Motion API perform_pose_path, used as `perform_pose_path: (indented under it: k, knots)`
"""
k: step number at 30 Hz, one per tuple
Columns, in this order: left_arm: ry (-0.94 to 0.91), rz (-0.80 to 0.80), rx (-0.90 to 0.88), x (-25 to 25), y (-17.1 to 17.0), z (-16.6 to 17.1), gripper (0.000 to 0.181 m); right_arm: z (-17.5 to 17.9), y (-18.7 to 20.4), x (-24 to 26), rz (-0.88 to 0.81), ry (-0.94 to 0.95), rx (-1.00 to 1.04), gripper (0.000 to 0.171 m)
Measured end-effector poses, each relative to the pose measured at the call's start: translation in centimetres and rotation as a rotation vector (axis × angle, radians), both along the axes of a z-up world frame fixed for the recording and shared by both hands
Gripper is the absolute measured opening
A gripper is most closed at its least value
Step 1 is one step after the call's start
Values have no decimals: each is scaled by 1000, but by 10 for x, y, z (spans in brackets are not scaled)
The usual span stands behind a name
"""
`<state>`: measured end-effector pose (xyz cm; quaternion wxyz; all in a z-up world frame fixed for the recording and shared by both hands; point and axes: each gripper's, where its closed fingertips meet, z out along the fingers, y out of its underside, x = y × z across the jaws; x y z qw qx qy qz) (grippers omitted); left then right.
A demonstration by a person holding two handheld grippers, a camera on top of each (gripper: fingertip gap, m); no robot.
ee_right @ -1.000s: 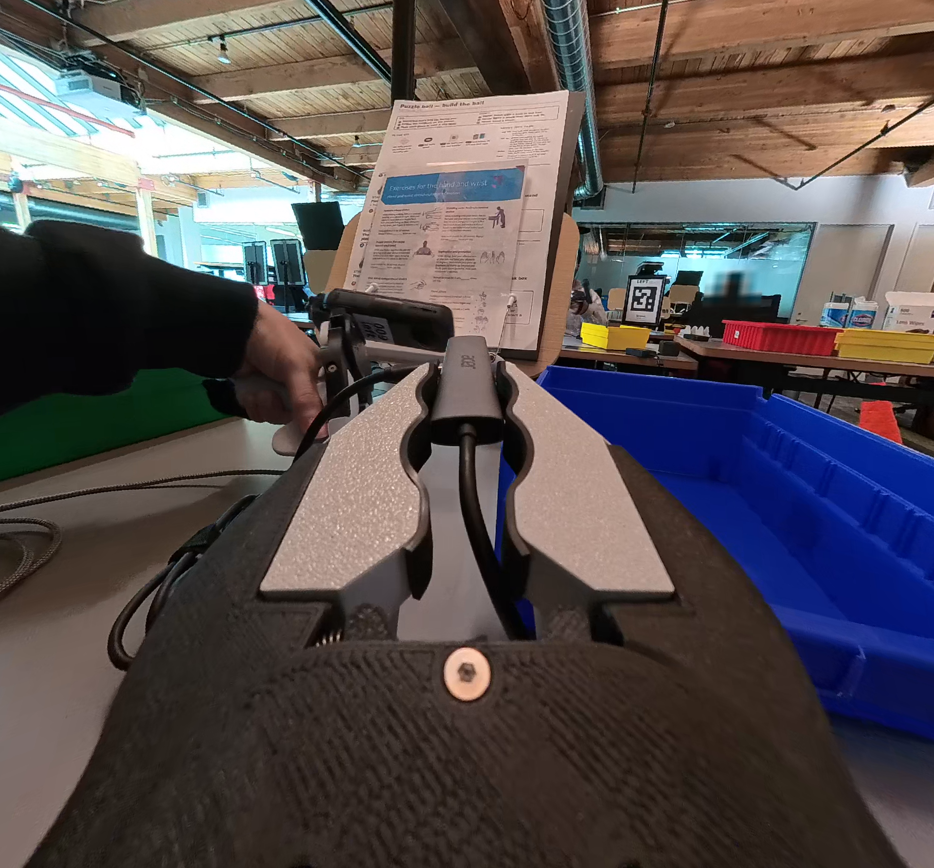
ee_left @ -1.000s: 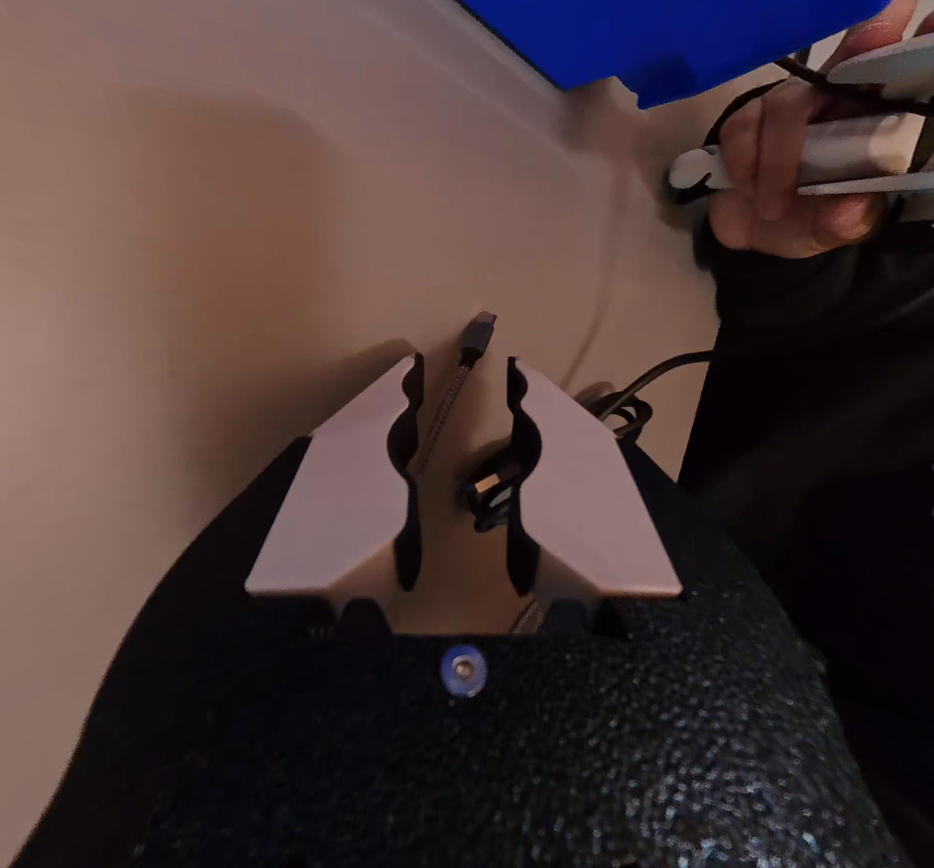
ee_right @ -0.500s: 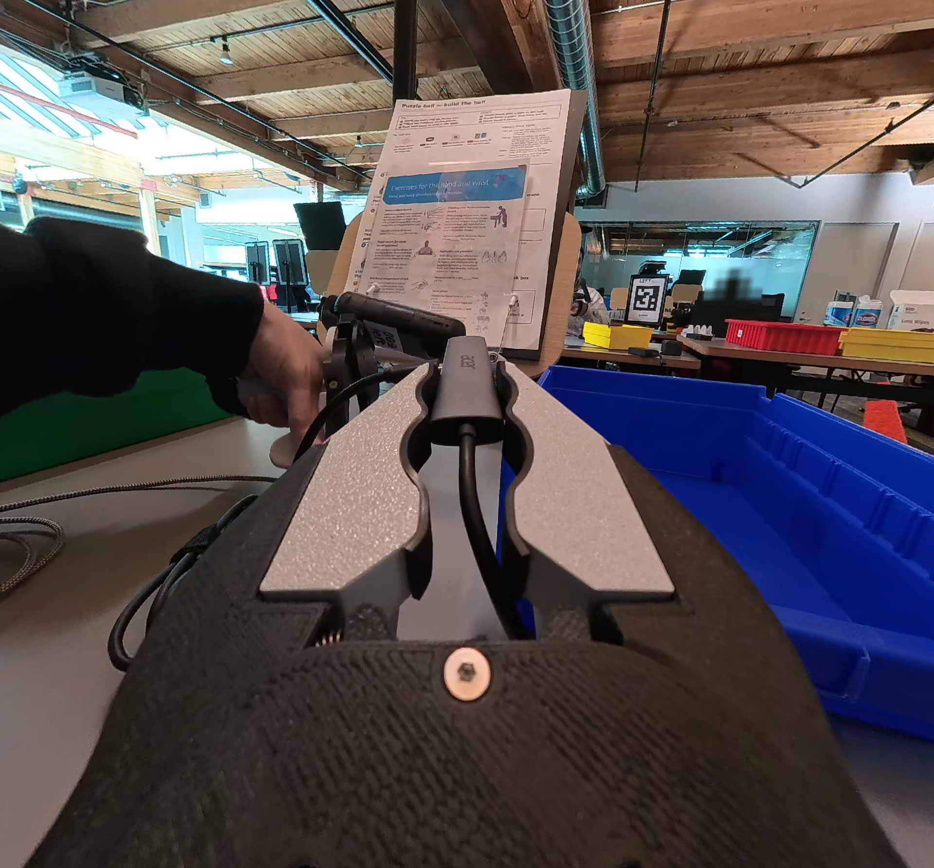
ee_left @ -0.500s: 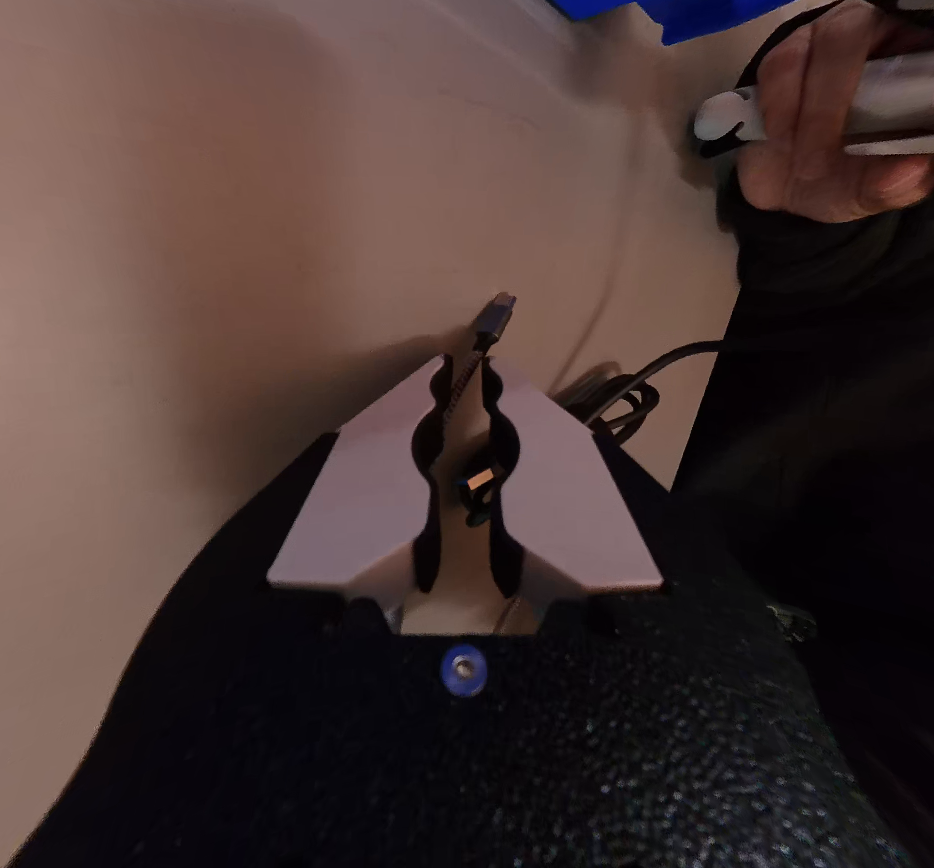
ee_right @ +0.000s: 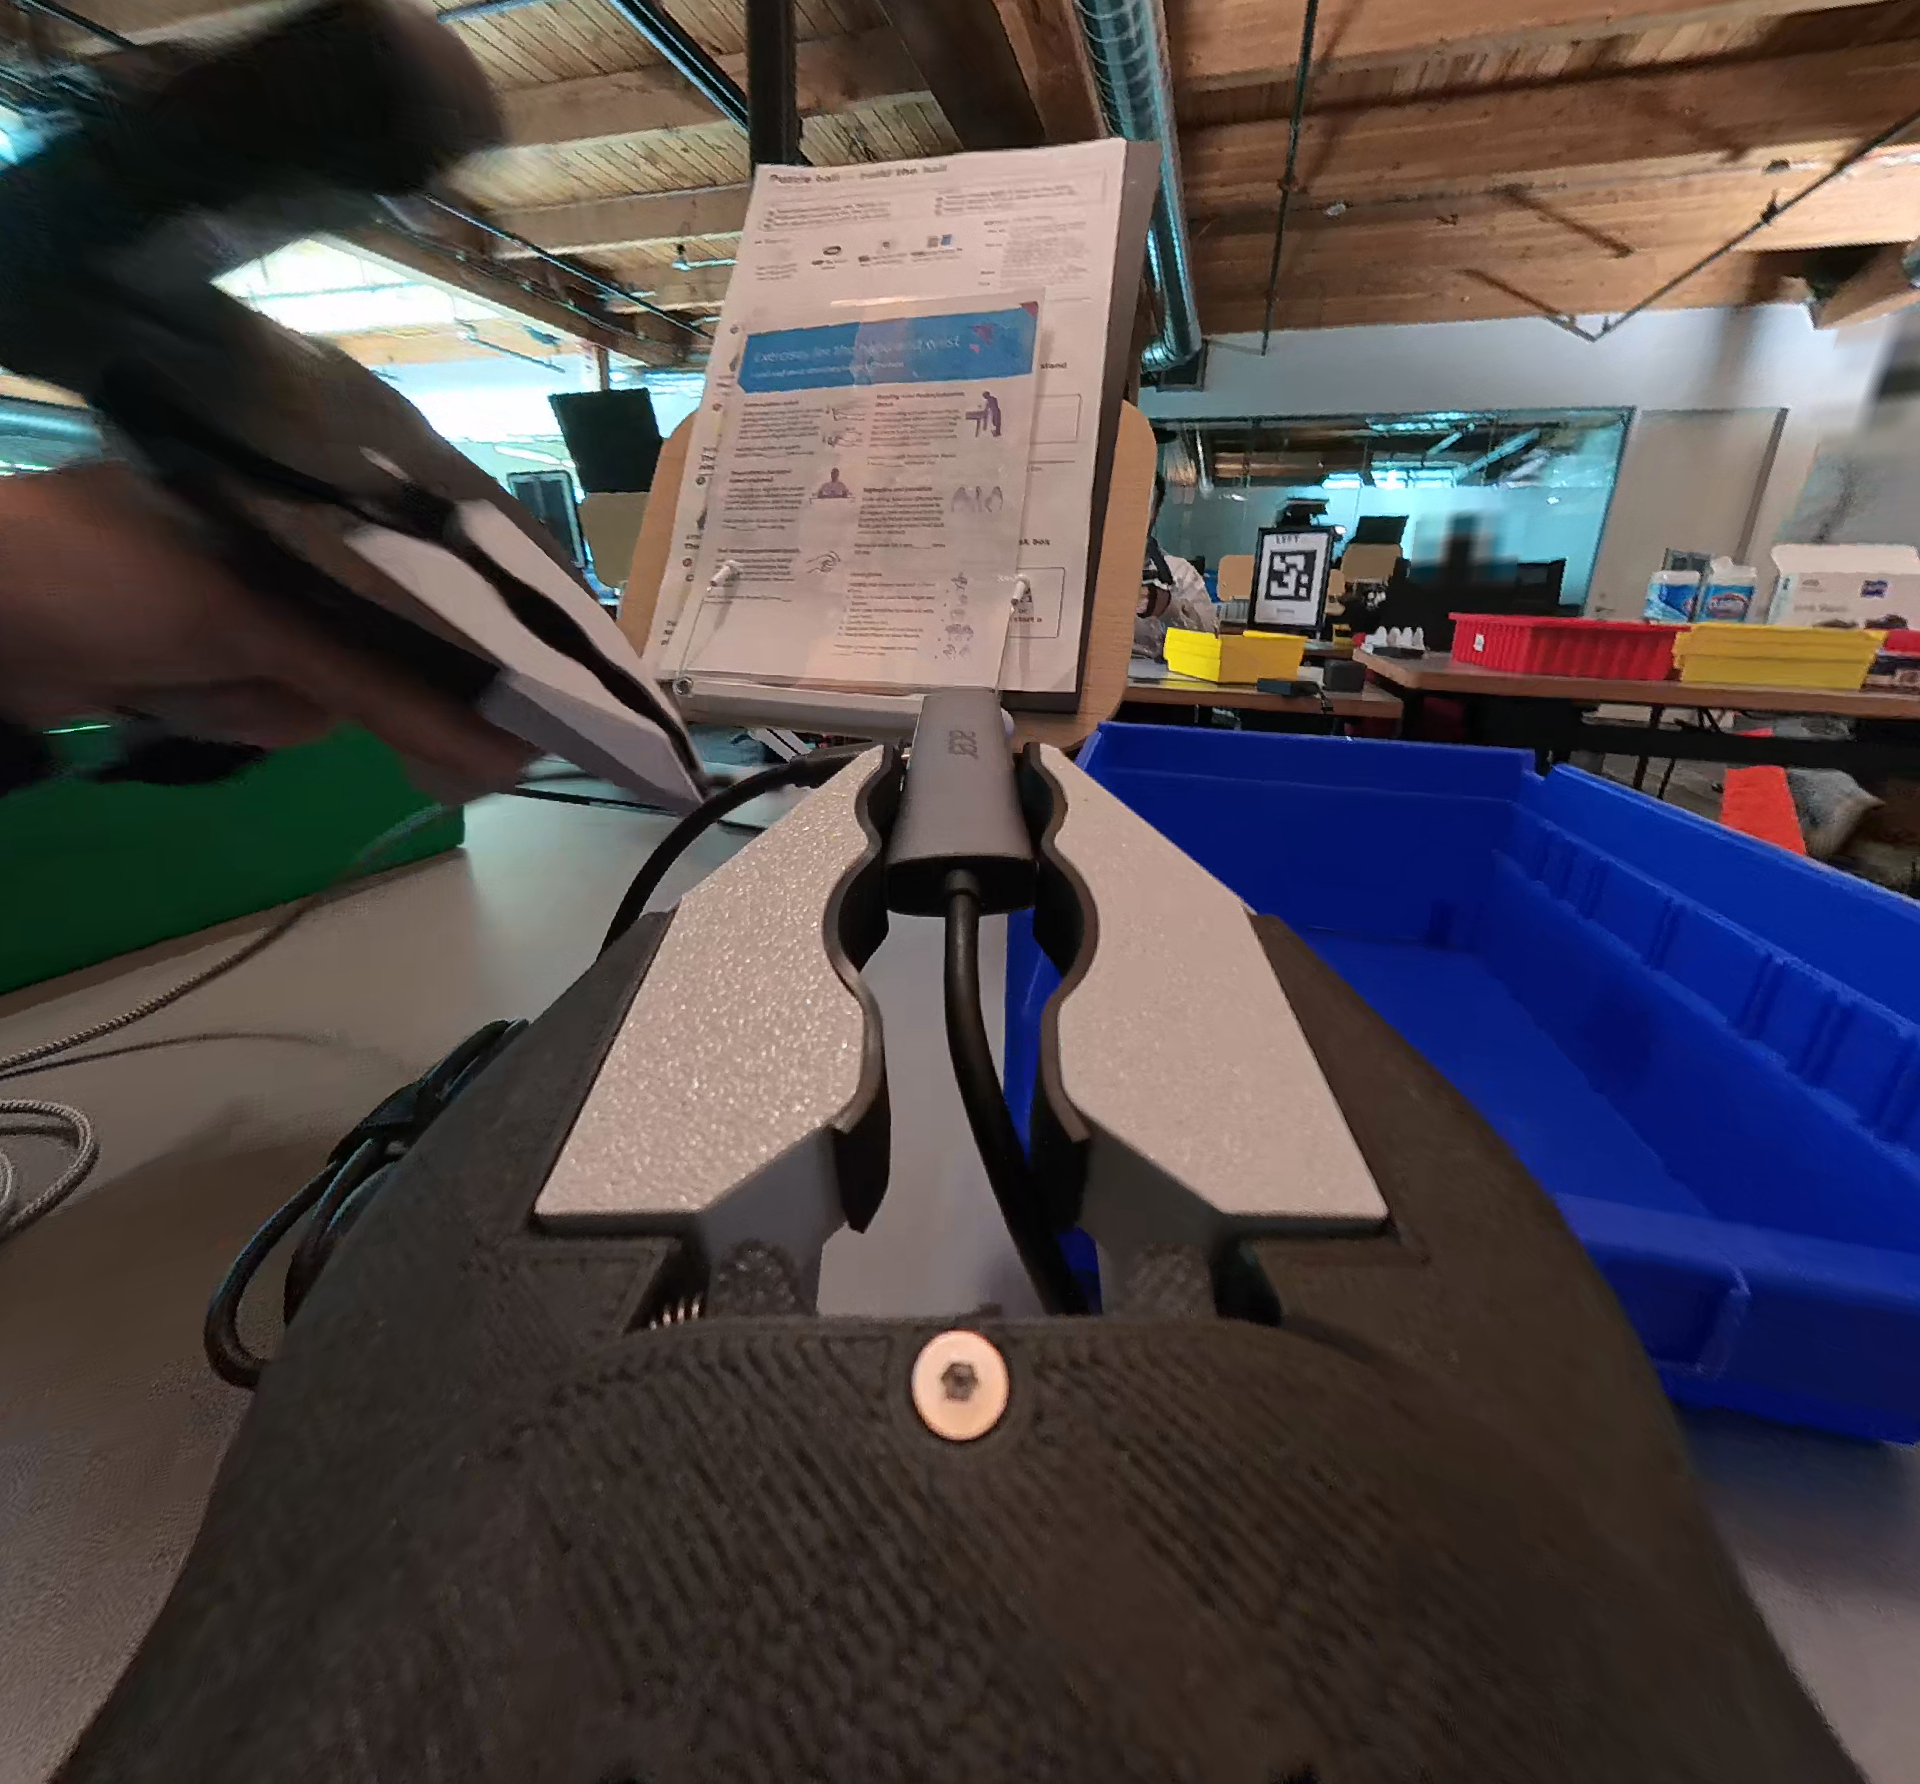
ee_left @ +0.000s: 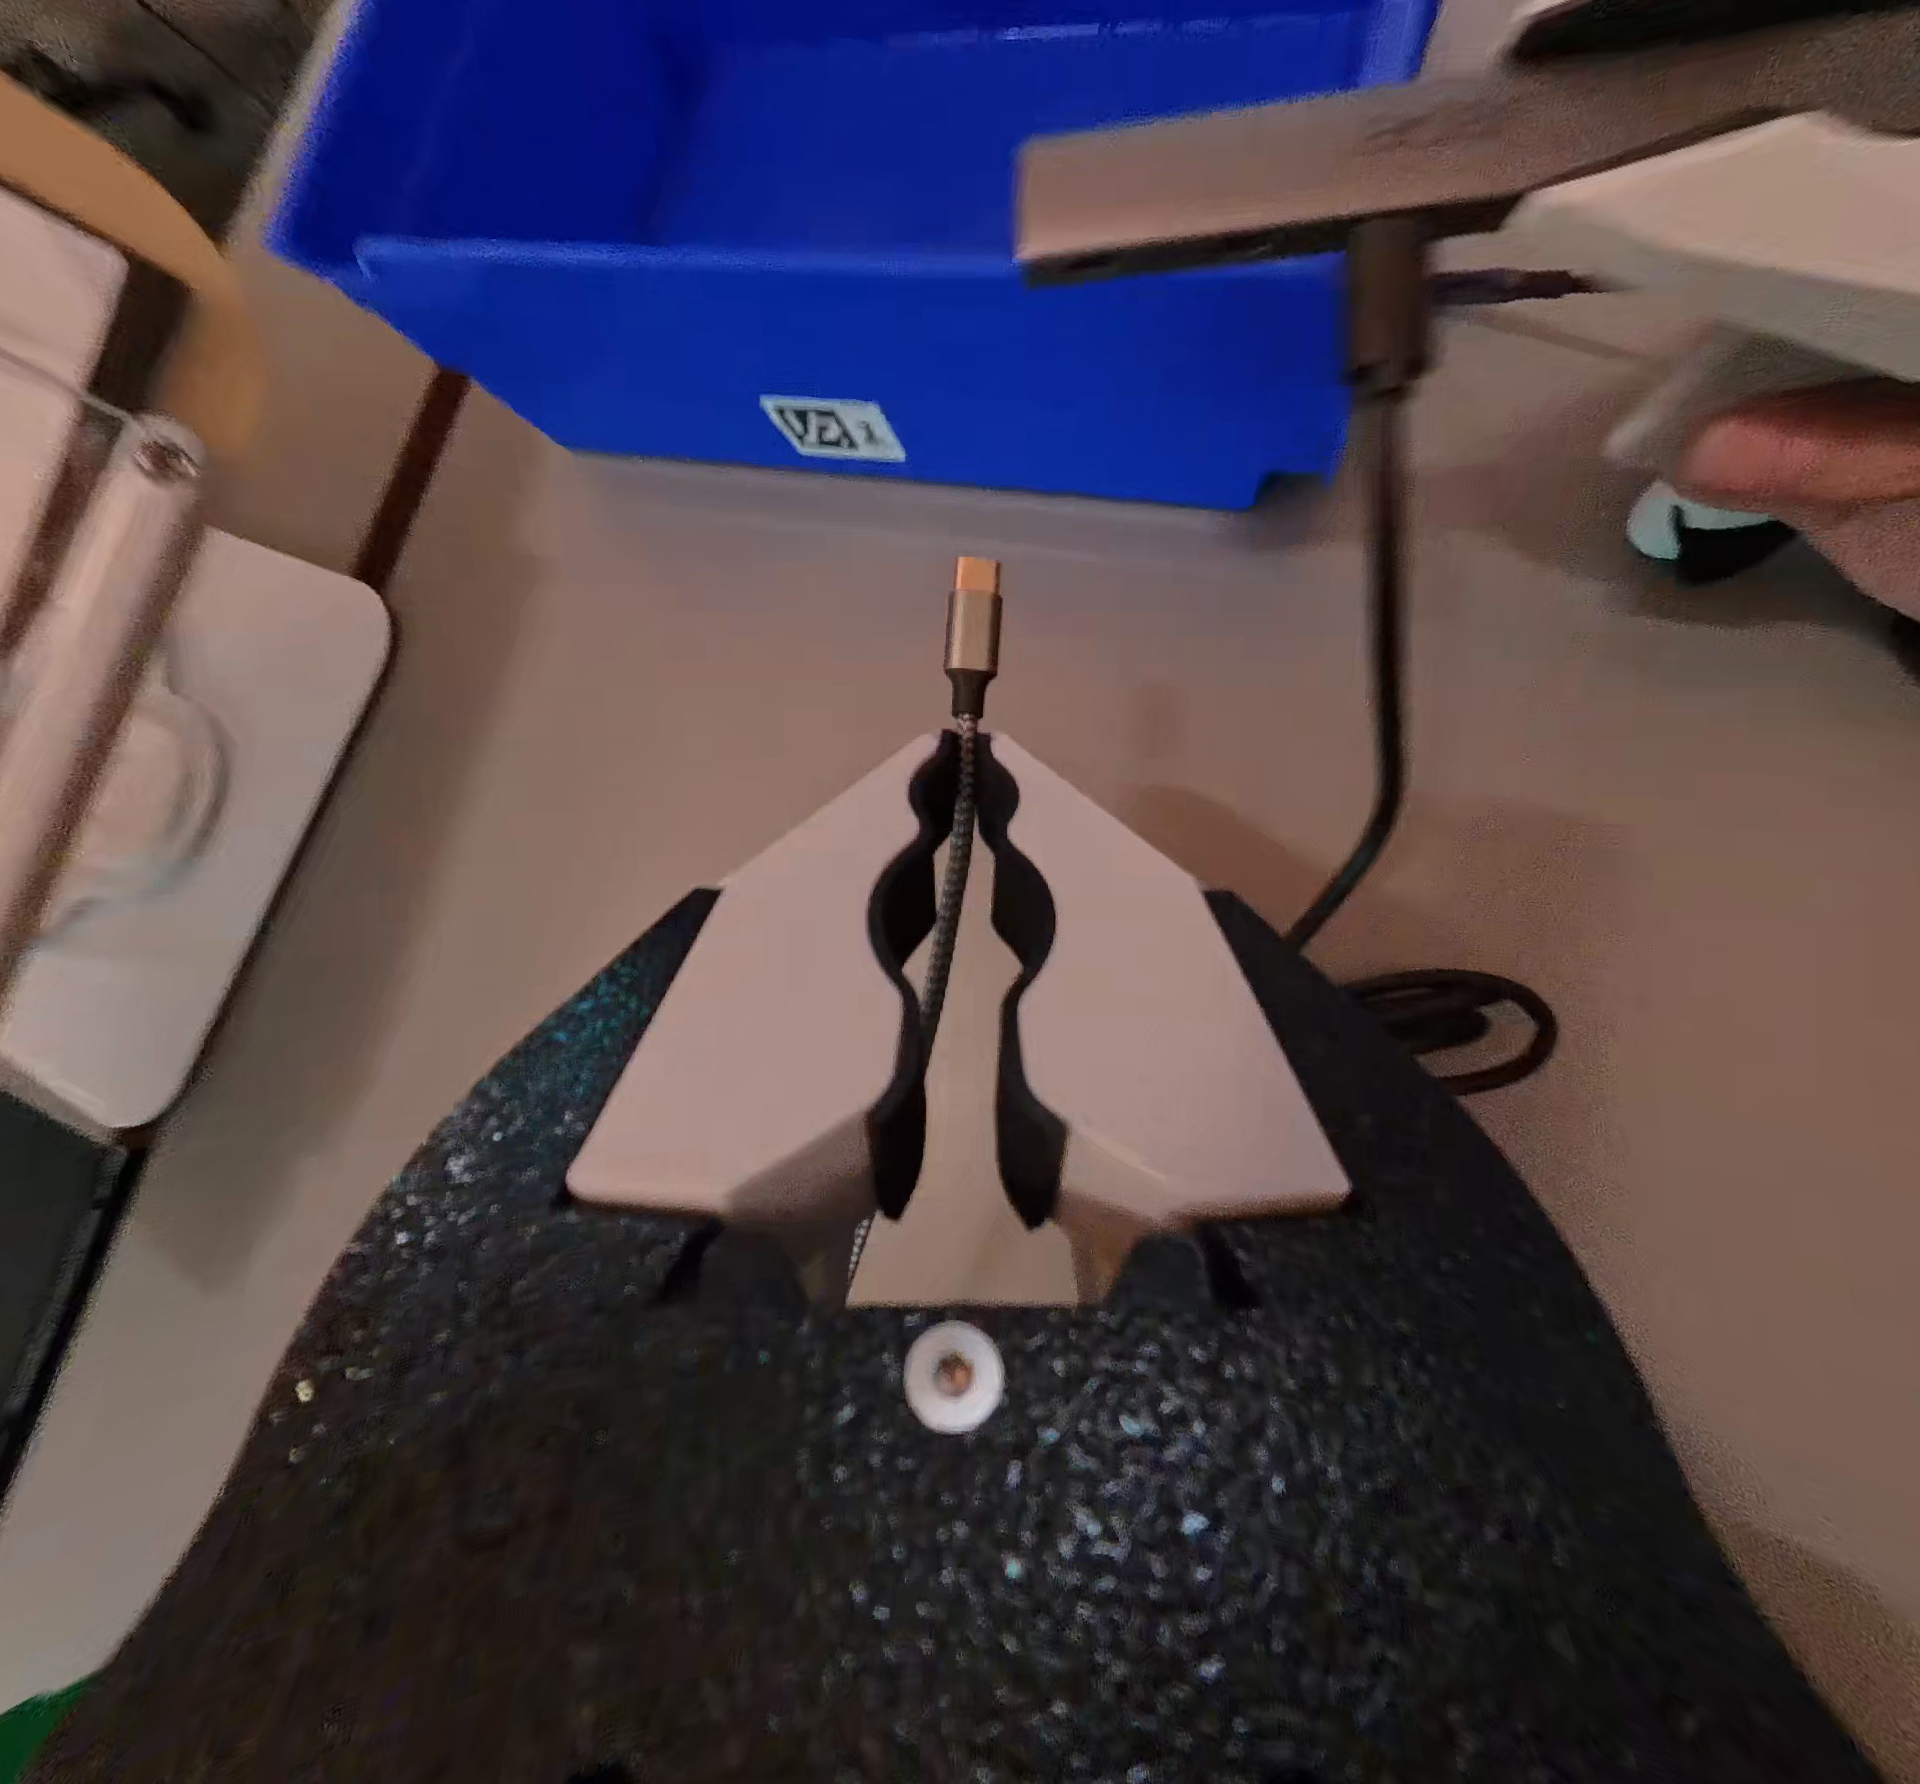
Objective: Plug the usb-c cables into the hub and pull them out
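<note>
In the left wrist view my left gripper [ee_left: 966,745] is shut on a braided usb-c cable [ee_left: 951,903]. Its metal plug [ee_left: 975,628] sticks out ahead of the fingertips, above the table. The grey hub [ee_left: 1247,186] hangs up and to the right of the plug, apart from it, with a black cable [ee_left: 1382,539] running down from it. In the right wrist view my right gripper [ee_right: 961,760] is shut on the hub [ee_right: 961,799], lifted off the table. The left gripper [ee_right: 582,654] shows blurred just left of the hub.
A blue bin [ee_left: 831,176] stands just beyond the plug and fills the right side [ee_right: 1558,955]. A paper stand [ee_right: 894,446] is behind the hub, its base at the left [ee_left: 187,799]. A black cable coil [ee_left: 1455,1017] and loose braided cable [ee_right: 42,1152] lie on the table [ee_right: 208,1059]. Tip to tip, the grippers are about 12 centimeters apart.
My left gripper shut on the braided cable, then lifted and swung up, so the plug now points towards the bin and hub. The right gripper held the hub nearly still.
</note>
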<state>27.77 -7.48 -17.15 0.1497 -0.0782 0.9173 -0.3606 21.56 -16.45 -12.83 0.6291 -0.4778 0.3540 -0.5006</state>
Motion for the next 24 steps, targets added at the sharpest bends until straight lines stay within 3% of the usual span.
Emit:
perform_pose_path:
  k: [1,4,8,16,24]
  knots:
    - [-43,-6,-3,-7,-2,7,0,0,-1,0,-3,3,4,22]
    - [-92,-25,-24,-24,-9,23,0,-1,-2,0,-6,10,14,22]
    - [-19,-47,-139,-39,-21,33,0,-1,-3,1,0,14,30,22]
    - [162,-66,-218,-42,-32,25,0,1,7,-1,28,-20,-11,22]
    - [225,-60,-212,-42,-28,18,0,1,19,-3,40,-42,-86,22]
